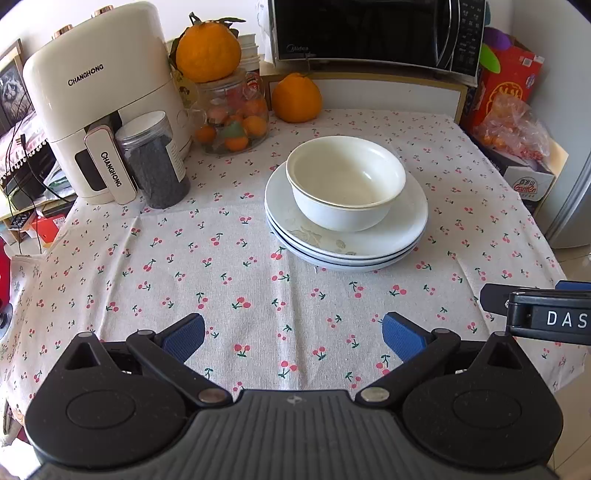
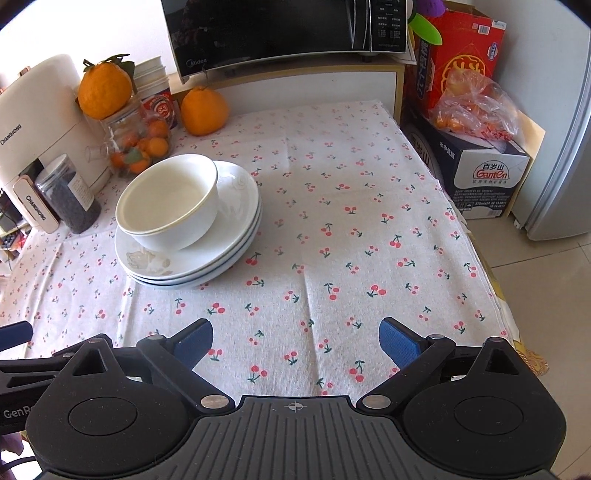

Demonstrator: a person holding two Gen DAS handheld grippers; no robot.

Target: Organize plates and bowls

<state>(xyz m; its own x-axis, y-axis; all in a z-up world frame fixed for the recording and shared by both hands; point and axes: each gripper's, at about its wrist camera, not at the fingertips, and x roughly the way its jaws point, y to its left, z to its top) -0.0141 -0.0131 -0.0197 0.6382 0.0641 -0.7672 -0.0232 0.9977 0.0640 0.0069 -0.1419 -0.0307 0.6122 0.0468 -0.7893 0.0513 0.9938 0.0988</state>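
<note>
White nested bowls (image 1: 345, 182) sit on a stack of three white plates (image 1: 413, 225) in the middle of the cherry-print tablecloth. The same bowls (image 2: 168, 201) and plates (image 2: 240, 206) show at the left in the right wrist view. My left gripper (image 1: 293, 338) is open and empty, held above the cloth near the front edge, short of the plates. My right gripper (image 2: 295, 341) is open and empty, to the right of the stack. Part of the right gripper (image 1: 535, 314) shows at the right edge of the left wrist view.
A cream air fryer (image 1: 99, 99), a dark-filled jar (image 1: 155, 162), a glass jar of fruit (image 1: 234, 114) and oranges (image 1: 295, 98) stand at the back left. A microwave (image 1: 376, 33) sits at the back. Boxes (image 2: 476, 166) stand off the table's right edge.
</note>
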